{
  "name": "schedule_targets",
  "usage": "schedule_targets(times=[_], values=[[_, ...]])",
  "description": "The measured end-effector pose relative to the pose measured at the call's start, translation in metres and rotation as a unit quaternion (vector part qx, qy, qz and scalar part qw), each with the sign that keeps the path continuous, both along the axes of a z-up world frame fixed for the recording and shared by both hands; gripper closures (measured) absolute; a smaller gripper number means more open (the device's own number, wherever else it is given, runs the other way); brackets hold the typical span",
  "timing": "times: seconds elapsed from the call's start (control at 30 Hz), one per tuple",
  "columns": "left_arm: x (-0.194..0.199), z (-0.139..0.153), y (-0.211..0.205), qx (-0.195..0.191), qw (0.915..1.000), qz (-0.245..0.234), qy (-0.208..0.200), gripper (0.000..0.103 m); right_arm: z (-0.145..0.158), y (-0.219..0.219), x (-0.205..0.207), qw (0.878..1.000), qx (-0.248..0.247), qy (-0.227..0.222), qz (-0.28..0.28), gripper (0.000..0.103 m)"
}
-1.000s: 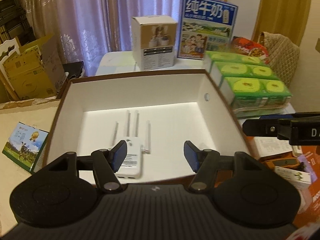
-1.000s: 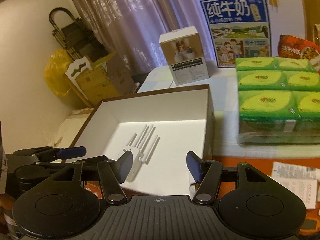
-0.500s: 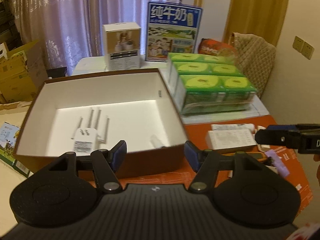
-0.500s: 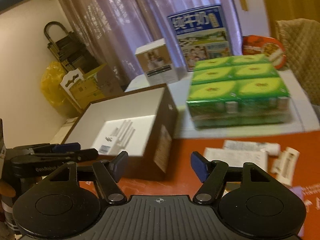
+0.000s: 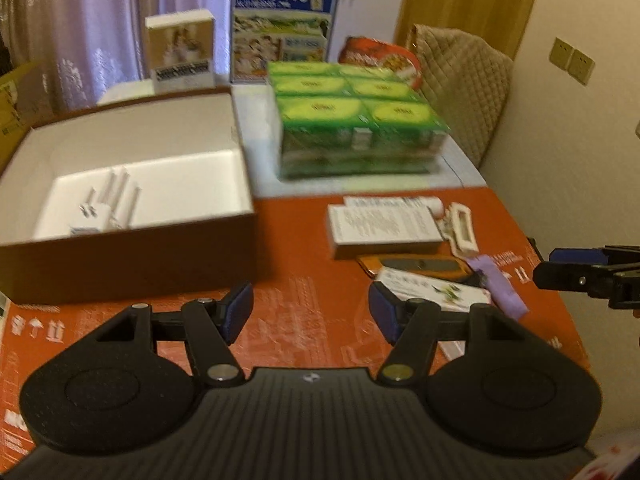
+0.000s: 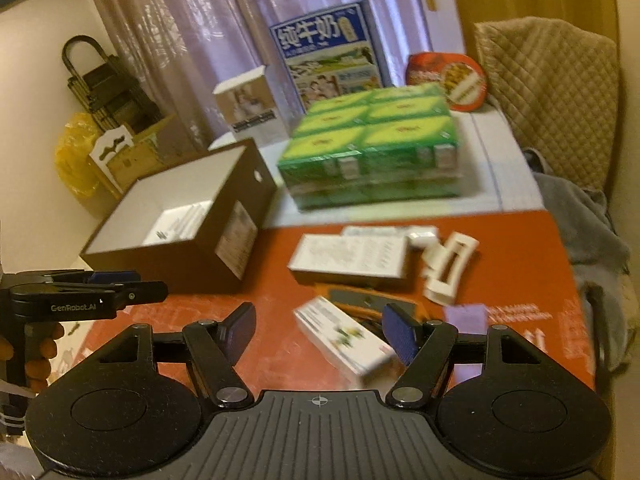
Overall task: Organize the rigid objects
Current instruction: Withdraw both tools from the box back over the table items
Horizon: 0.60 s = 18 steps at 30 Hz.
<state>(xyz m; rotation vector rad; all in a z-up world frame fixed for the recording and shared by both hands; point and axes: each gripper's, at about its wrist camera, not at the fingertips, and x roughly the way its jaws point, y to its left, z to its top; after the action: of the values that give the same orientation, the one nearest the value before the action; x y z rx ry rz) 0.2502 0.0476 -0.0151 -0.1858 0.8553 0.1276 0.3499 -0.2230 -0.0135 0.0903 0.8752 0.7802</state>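
Orange tabletop (image 5: 304, 240) now fills view — box (image 5: 132, 264) shifted left.

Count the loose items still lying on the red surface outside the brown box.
6, maybe more hidden: flat white box, small white piece behind it, white clip to its right, orange tool, white carton with green print nearest, purple strip.

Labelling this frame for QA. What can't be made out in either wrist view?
- White router in brown box: left view blurred; right view, box wall hides most.
- Orange item: under the small white carton, identity unclear.
- Print on flat white box: motion blur, unreadable.
- Purple strip: right view, finger covers part.
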Motion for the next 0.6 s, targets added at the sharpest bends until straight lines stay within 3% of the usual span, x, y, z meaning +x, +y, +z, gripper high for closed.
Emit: schedule_targets(times=[0.3, 0.6], values=[[0.012, -0.017, -0.051, -0.013, 0.9986, -0.044, 0.025, 0.043, -0.017, -0.040, -0.002, 0.999, -0.038, 0.009, -0.017, 0.036], [0.032, -0.045, -0.106, -0.002, 0.9928, -0.107, 0.052, 0.038, -0.038, -0.077, 0.005, 0.994, -0.062, 0.042, -0.075, 0.036]])
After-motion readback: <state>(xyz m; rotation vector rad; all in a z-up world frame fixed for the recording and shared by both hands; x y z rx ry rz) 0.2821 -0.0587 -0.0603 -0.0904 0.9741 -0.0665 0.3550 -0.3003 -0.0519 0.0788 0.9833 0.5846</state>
